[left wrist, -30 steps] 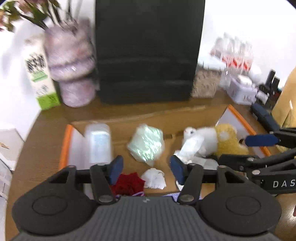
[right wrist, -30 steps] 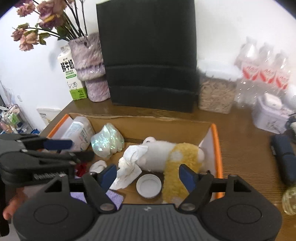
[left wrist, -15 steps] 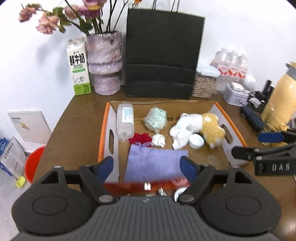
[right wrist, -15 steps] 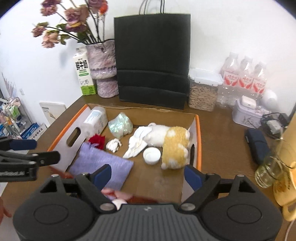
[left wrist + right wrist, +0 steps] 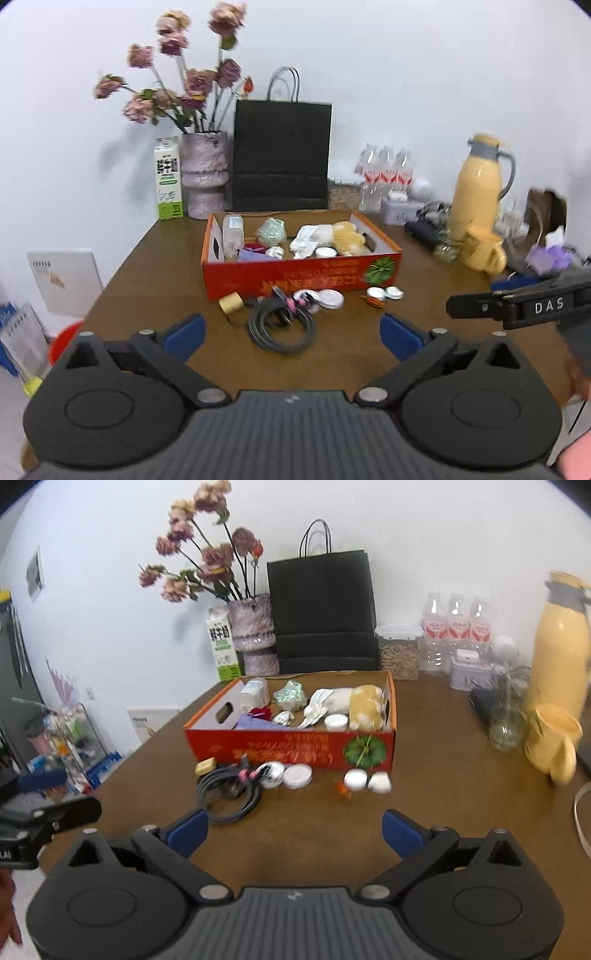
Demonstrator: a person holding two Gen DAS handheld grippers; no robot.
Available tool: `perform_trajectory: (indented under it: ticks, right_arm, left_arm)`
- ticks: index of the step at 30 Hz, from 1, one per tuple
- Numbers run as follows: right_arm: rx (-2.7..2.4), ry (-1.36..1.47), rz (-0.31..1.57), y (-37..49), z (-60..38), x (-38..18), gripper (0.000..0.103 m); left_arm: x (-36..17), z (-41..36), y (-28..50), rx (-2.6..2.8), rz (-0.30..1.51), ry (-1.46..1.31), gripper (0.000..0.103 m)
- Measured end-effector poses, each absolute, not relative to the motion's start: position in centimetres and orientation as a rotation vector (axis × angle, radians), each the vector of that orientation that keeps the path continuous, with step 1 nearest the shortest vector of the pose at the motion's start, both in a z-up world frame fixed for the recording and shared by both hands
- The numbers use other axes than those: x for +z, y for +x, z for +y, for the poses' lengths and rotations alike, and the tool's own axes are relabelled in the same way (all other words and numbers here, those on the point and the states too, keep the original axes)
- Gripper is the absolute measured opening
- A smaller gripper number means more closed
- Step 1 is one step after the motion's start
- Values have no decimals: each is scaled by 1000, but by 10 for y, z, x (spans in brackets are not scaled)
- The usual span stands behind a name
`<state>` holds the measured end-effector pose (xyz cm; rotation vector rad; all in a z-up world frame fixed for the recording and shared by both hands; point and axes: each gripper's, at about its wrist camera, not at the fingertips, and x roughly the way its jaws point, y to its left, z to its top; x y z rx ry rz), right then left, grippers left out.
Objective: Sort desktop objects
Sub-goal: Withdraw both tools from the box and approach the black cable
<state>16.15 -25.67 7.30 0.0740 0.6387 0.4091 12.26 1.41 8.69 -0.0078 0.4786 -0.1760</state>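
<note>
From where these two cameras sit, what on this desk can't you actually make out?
- Purple cloth in the orange box: mostly hidden behind the box's front wall, both views.
- Lettering on that wall: upside down and blurred.
- Small orange object by the white caps: too small to identify.
- Yellow jug: cut off by the right wrist view's edge.

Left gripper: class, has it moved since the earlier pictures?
Yes. The left gripper has pulled back from the box, which now looks farther off; its jaws have just been opening, nothing between them.
</note>
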Motion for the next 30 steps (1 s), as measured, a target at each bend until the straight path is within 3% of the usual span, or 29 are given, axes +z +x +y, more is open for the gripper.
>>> perform_trajectory:
  ticks: [6,9,14,30]
  right_arm:
    - [271,-2,462,63,-257,46,103]
    - [336,-21,477,36,-255,32,103]
    - [400,17,570,35,-254,14,103]
    - [349,69,595,54,-257,-1,103]
  left_arm:
    - [65,17,65,-185,522,-100,103]
    - [45,16,53,-126,565,-62,103]
    - [36,4,46,-212,607,-7,103]
    - [14,-13,49,-255,625,41,103]
